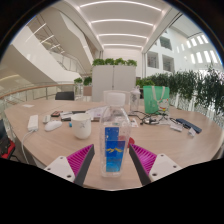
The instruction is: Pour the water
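Observation:
A clear water bottle (pixel 115 148) with a blue label stands upright on the light wooden table (pixel 60 145). It is right between the fingers of my gripper (pixel 113 153). The magenta pads (pixel 80 160) flank it, with a thin gap showing at each side, so the gripper is open around it. The bottle's base is hidden below the fingers. A white mug (pixel 81 125) stands on the table beyond the left finger, a little behind the bottle.
Farther back on the table are a green container (pixel 155 98), a white box-like object (pixel 117 100), a white mouse-like thing (pixel 33 122) and dark clutter (pixel 150 119). White planters with greenery (pixel 112 78) stand behind the table.

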Demonstrator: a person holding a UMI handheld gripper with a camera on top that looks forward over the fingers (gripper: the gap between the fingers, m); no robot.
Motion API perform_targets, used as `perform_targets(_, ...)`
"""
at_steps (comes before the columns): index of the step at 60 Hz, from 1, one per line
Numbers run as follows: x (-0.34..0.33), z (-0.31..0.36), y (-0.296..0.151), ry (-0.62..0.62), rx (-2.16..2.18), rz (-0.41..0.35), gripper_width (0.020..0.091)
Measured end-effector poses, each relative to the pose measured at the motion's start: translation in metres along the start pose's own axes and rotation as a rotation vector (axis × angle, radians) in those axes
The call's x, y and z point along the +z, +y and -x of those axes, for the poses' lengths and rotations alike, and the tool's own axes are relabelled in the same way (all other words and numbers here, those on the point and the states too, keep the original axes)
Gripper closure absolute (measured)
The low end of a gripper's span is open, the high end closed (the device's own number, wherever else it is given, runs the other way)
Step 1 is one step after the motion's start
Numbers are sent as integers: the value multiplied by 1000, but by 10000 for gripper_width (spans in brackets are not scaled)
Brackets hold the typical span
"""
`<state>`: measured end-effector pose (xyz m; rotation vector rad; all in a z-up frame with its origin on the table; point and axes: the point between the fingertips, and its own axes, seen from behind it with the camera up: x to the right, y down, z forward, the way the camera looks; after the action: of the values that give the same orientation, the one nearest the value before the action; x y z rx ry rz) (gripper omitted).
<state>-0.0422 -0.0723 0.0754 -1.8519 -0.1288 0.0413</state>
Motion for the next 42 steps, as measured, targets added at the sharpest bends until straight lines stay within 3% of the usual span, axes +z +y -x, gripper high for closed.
perform_targets(2,19,-1,1,18,-1,-18,320)
perform_targets(4,32,-4,-1,32,-4,-33,373)
perform_targets(6,43,-7,1,50,-3,-26,594)
perform_targets(7,46,-9,1,67,11,-18,641)
perform_targets(16,59,-14,-4,97,39,-64,674)
perform_targets(28,72,-33,-8,108,97,68,757)
perform_targets(38,95,-76,-66,179,-290,81,760)
perform_targets(42,107,-87,-100,233,-589,120,761)
